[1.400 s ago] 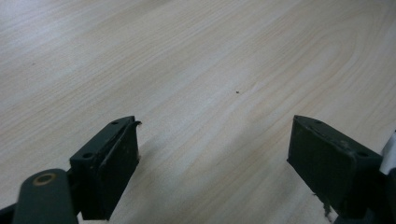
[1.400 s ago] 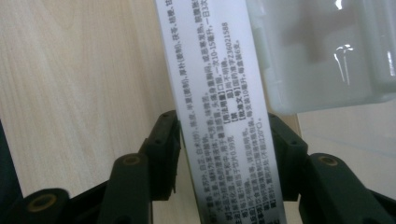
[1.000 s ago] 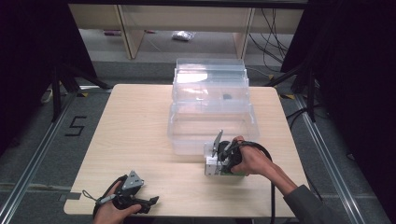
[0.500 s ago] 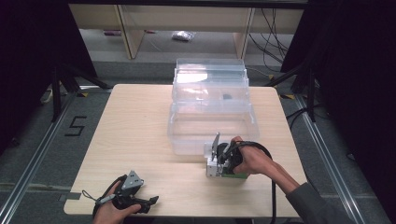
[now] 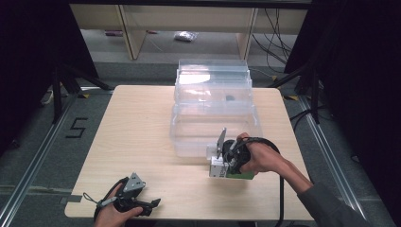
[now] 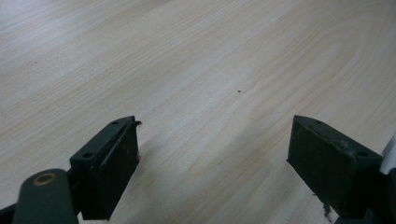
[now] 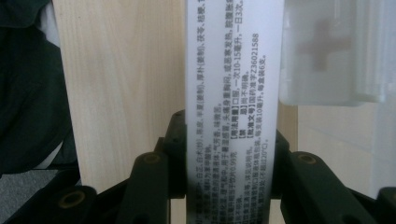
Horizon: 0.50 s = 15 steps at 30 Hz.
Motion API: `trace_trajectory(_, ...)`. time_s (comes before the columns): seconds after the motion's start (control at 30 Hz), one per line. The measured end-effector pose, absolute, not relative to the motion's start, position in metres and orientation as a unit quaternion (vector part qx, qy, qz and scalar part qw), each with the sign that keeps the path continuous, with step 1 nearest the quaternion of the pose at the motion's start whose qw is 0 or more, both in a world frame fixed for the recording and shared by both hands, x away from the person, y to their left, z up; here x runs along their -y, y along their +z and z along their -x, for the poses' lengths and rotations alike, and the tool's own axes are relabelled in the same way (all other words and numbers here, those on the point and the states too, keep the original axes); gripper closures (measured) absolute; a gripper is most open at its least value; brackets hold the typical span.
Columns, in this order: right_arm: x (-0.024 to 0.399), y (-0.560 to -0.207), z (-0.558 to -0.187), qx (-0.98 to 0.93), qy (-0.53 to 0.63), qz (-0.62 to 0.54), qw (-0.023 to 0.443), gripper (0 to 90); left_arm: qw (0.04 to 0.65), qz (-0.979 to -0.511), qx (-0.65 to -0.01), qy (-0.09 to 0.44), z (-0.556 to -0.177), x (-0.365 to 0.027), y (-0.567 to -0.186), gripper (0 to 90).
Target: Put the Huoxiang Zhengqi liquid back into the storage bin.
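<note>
A white carton with black printed text and a green side (image 5: pixel 221 169) (image 7: pixel 233 70) is held upright in my right gripper (image 5: pixel 229 158) (image 7: pixel 231 140), whose black jaws are shut on its two narrow sides. It sits at the front right of the wooden table (image 5: pixel 137 132), just in front of the clear plastic bins (image 5: pixel 213 109). My left gripper (image 5: pixel 152 204) (image 6: pixel 212 154) rests near the table's front left corner. Its jaws stand open over bare wood with nothing between them.
The stacked clear bins run from the table's middle to its far edge, and a small dark thing lies in one of them. A clear bin wall (image 7: pixel 336 56) is close beside the carton. Cables trail off the right side, and shelving stands beyond the table.
My right gripper has risen a little with the carton in its grip. The left gripper has stayed where it was.
</note>
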State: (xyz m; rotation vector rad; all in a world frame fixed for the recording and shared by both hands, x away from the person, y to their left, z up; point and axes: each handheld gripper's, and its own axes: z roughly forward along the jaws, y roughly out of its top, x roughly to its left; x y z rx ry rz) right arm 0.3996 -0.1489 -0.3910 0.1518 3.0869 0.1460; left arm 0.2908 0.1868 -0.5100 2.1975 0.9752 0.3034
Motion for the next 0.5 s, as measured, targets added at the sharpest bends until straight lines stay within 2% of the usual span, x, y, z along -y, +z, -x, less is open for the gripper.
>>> trace_trajectory(0.5,0.150,-0.358,-0.401,-0.997,0.060,-0.023,0.033,64.6,0.351,-0.851,-0.373,0.117,-0.291,-0.188,-0.509,15.8)
